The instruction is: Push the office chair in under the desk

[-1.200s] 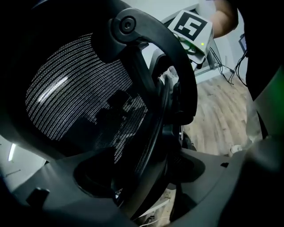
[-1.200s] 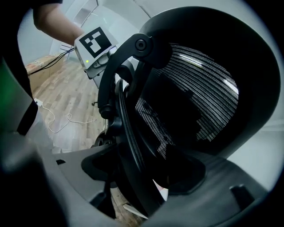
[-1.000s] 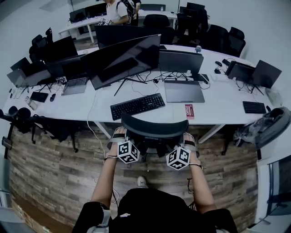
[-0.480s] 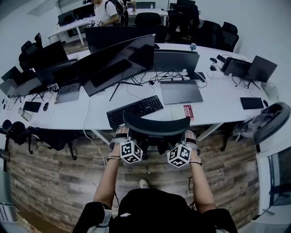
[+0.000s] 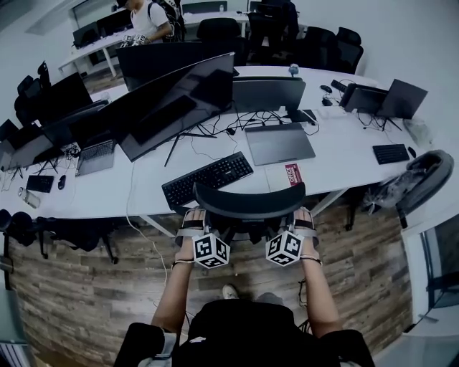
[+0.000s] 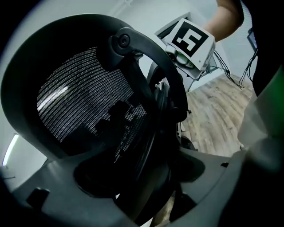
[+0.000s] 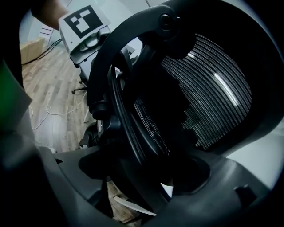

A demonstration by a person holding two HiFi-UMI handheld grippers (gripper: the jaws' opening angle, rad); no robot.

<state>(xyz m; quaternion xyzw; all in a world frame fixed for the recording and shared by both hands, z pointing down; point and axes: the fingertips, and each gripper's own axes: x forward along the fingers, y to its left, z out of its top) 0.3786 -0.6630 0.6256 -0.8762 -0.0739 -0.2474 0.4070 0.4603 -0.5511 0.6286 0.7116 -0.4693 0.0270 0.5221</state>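
Observation:
The black mesh-backed office chair [image 5: 247,203] stands with its back at the front edge of the white desk [image 5: 337,161]. My left gripper [image 5: 190,221] straddles the left side of the chair's back rim and my right gripper [image 5: 304,221] the right side. In the left gripper view the curved back frame [image 6: 146,88] fills the gap of the left gripper [image 6: 146,188], which grips it. In the right gripper view the frame [image 7: 133,111] lies between the jaws of the right gripper [image 7: 146,188]; those jaws are opening and stand wide around it.
On the desk ahead are a black keyboard [image 5: 208,179], a closed laptop [image 5: 278,143], a large tilted monitor [image 5: 176,107] and cables. Another chair with a bag [image 5: 419,183] sits at the right. The floor [image 5: 86,287] is wood planks. A person [image 5: 150,18] stands far back.
The chair has rolled forward with both grippers on its back; its top rim now overlaps the desk's front edge by the keyboard.

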